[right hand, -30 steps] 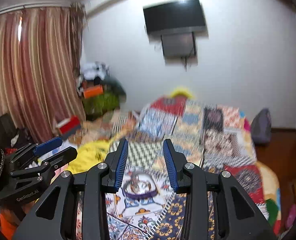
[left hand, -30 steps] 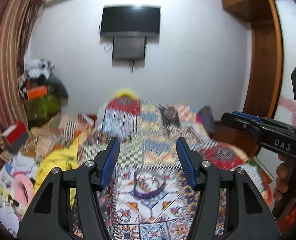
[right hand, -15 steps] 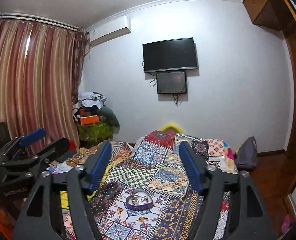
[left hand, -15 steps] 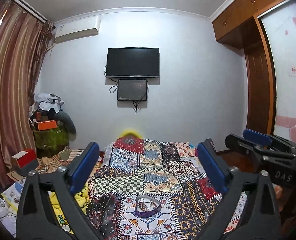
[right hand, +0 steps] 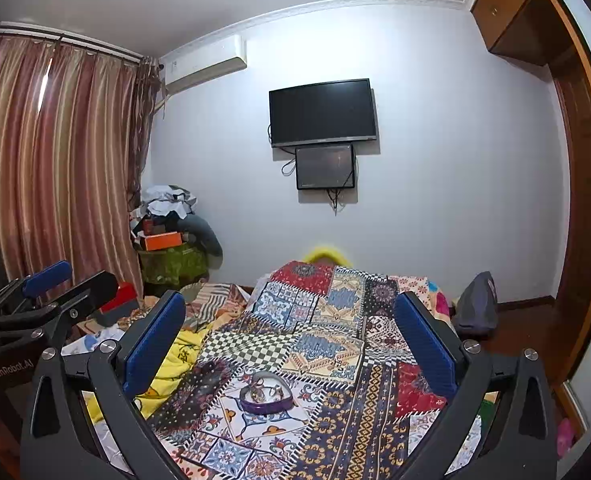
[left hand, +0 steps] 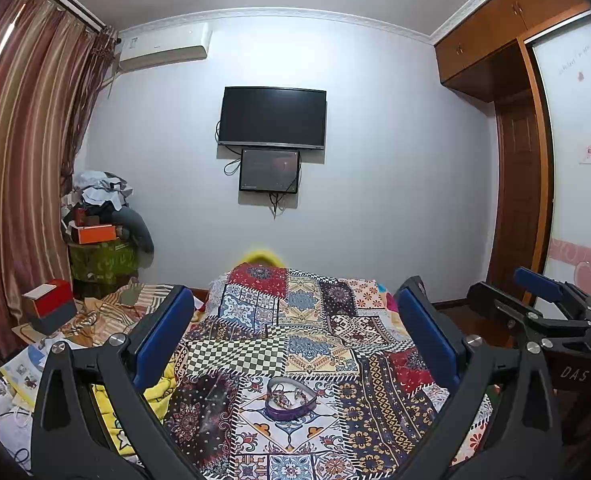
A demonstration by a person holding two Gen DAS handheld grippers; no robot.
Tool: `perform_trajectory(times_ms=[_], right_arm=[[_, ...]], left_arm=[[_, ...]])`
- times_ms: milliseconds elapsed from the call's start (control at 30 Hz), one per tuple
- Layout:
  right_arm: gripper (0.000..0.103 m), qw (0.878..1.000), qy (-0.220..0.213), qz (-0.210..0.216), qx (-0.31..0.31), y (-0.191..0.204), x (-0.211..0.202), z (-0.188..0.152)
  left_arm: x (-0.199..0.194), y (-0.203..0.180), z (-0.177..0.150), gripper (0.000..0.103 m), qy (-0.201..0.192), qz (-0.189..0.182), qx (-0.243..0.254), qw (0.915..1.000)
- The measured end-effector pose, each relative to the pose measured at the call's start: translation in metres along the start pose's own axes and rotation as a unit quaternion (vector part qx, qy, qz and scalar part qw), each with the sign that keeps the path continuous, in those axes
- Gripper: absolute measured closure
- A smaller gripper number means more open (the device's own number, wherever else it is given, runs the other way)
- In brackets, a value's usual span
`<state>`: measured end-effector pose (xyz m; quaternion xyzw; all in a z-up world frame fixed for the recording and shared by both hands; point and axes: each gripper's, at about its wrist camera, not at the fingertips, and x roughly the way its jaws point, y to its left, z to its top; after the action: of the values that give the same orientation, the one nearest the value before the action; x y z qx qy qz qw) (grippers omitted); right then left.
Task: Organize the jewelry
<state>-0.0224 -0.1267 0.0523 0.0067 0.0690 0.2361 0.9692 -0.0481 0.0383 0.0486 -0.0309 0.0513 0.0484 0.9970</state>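
Observation:
A purple heart-shaped jewelry box (left hand: pixel 291 399) lies open on the patchwork bedspread (left hand: pixel 315 344), with small metal pieces of jewelry inside it. In the right wrist view the same jewelry box (right hand: pixel 266 395) sits low in the middle. My left gripper (left hand: pixel 295 328) is open wide, held high above and behind the box, nothing between its blue pads. My right gripper (right hand: pixel 291 328) is likewise open and empty, well above the box. Each gripper shows in the other's view: the right gripper (left hand: pixel 543 300) at the right edge, the left gripper (right hand: pixel 51 284) at the left edge.
The bed runs toward a white wall with a TV (left hand: pixel 273 117) and a smaller screen under it. Clutter, a yellow cloth (right hand: pixel 175 354) and a red box (left hand: pixel 49 304) lie left of the bed. Striped curtains (right hand: pixel 55 168) hang at left, a wooden wardrobe (left hand: pixel 507 148) at right.
Both grippers rose and tilted up away from the box, which now looks smaller and lower. Their fingers spread from a narrow gap to wide open.

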Motion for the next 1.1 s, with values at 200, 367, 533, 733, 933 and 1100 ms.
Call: perform_trajectory(times_ms=[200, 367, 533, 733, 933, 1100], right_arm=[[0.000, 1.000, 0.007, -0.001, -0.003, 0.0002, -0.0022, -0.0056], [0.000, 1.000, 0.010, 0.003, -0.001, -0.0012, -0.0027, -0.0050], [0.000, 1.000, 0.013, 0.003, -0.001, -0.0028, -0.0025, -0.0047], [0.000, 1.000, 0.017, 0.003, 0.002, -0.0045, -0.0023, -0.0039], [0.000, 1.000, 0.018, 0.001, 0.003, -0.0061, -0.0019, -0.0030], [0.000, 1.000, 0.022, 0.000, 0.007, -0.0081, -0.0003, -0.0040]], left_arm=[[-0.0015, -0.0034, -0.0028, 0.001, -0.001, 0.003, 0.009, 1.0000], [-0.0008, -0.0050, -0.0040, 0.000, 0.001, 0.004, 0.010, 0.9999], [0.0003, -0.0062, -0.0045, 0.000, 0.004, 0.005, 0.011, 0.9999], [0.0016, -0.0053, -0.0054, 0.000, 0.005, 0.006, 0.011, 0.9999], [0.0045, -0.0023, -0.0070, 0.000, 0.008, 0.008, 0.009, 0.9999], [0.0083, -0.0006, -0.0070, 0.000, 0.012, 0.007, 0.004, 0.9999]])
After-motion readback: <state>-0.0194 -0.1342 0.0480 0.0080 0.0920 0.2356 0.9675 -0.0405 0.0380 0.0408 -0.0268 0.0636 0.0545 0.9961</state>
